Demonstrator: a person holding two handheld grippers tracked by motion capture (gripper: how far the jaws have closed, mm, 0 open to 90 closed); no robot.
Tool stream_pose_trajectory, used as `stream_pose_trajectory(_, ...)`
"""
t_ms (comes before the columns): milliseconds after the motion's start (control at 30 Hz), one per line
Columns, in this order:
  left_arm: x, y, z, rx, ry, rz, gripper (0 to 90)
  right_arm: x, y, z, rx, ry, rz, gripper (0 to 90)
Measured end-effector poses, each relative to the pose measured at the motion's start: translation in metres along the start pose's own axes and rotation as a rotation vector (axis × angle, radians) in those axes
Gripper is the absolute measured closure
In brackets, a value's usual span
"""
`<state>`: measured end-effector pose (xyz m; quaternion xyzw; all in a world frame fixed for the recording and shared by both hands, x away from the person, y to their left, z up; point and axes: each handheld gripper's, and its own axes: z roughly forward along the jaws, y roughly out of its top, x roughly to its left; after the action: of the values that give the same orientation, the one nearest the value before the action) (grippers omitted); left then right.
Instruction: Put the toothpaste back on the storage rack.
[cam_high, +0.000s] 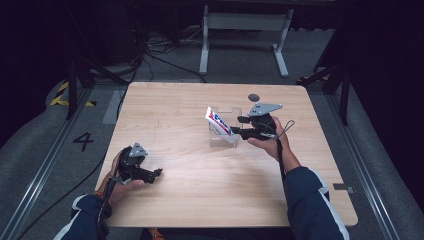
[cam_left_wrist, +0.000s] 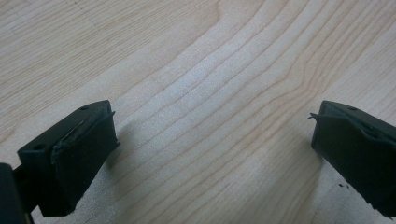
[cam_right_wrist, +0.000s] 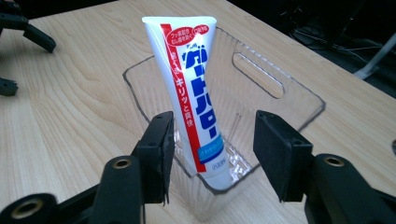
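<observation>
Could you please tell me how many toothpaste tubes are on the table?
1. The tube stands tilted inside the clear bin near the table's middle, cap end down, between the right tool's open jaws. Nothing appears to hide another.

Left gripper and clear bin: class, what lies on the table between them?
Nothing: the high view shows bare wooden table from the left gripper to the clear bin.

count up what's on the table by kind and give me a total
Toothpaste tube: 1
Clear plastic bin: 1
Dark round disc: 1
Hand-held claws: 2, left claw and right claw
Total: 5
</observation>
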<state>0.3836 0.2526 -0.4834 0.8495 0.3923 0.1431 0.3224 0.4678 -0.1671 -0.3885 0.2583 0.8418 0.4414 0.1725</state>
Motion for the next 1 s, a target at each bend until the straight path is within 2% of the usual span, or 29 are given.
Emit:
stream_pose_trajectory(133, 0.0, 0.0, 0.0, 0.0, 0.0, 0.0, 0.5, 0.0, 0.001, -0.008, 0.017, -0.033, -0.021, 42.9)
stream_pose_trajectory(233, 0.0, 0.0, 0.0, 0.0, 0.0, 0.0, 0.5, 0.001, 0.0, -0.012, 0.029, -0.062, -0.034, 34.2)
stream_pose_trajectory(367, 0.0, 0.0, 0.0, 0.001, -0.001, 0.0, 0.5, 0.001, -0.002, -0.021, 0.017, -0.102, -0.037, 26.9)
stream_pose_trajectory(533, 0.0, 0.0, 0.0, 0.001, -0.001, 0.0, 0.5, 0.001, -0.004, -0.027, 0.023, -0.117, -0.042, 25.0)
stream_pose_trajectory(1000, 0.0, 0.0, 0.0, -0.001, 0.0, 0.003, 0.4, 0.011, -0.016, -0.039, 0.12, -0.136, -0.1, 23.7)
